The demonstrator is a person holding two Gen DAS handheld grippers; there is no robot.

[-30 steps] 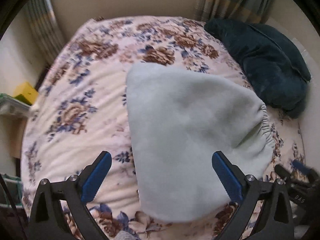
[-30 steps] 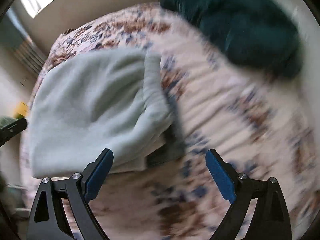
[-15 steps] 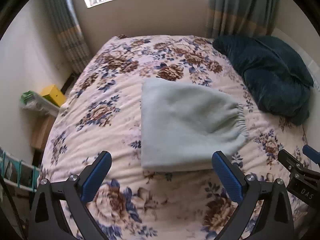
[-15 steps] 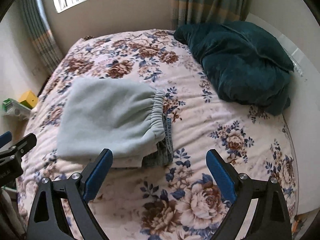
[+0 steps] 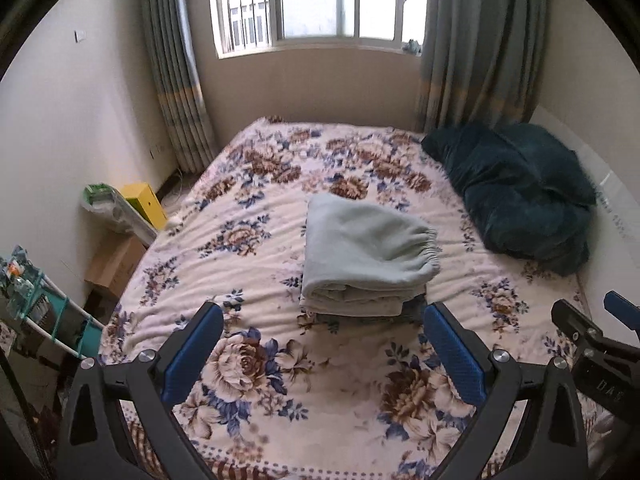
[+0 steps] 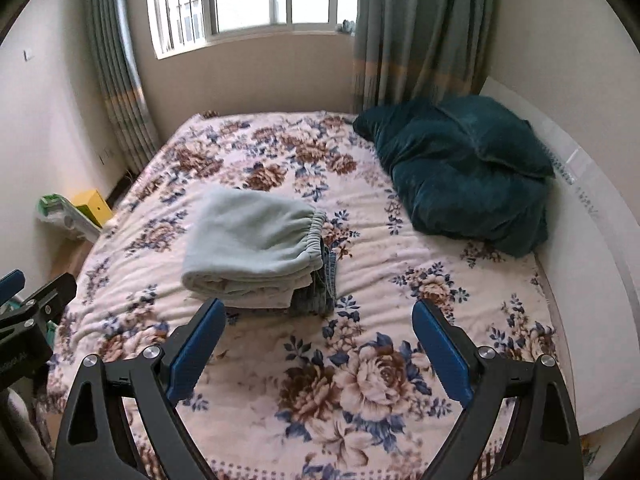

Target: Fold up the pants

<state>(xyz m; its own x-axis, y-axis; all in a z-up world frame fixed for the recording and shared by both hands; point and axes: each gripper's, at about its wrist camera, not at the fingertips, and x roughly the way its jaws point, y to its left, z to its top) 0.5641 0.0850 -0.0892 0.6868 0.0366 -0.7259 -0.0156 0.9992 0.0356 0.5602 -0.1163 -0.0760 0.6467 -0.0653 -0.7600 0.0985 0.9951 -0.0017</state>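
Note:
Pale green pants [image 5: 364, 248] lie folded in a thick stack in the middle of the floral bed [image 5: 256, 368]; the elastic waistband faces right. They also show in the right wrist view [image 6: 256, 240], resting on top of a darker folded garment [image 6: 320, 292]. My left gripper [image 5: 322, 354] is open and empty, held back above the bed's near part. My right gripper [image 6: 318, 344] is open and empty, also held back from the stack. The right gripper shows at the right edge of the left wrist view [image 5: 592, 340].
A dark teal blanket [image 6: 464, 172] is heaped at the bed's right, against a white board [image 6: 580, 240]. A yellow box [image 5: 146, 204], a cardboard box [image 5: 116, 264] and a teal rack [image 5: 40, 312] stand left of the bed. Window and curtains [image 5: 476, 40] are behind.
Both grippers have pulled back and up from the folded pants, so the whole bed and the window now show. The pants stay folded in place.

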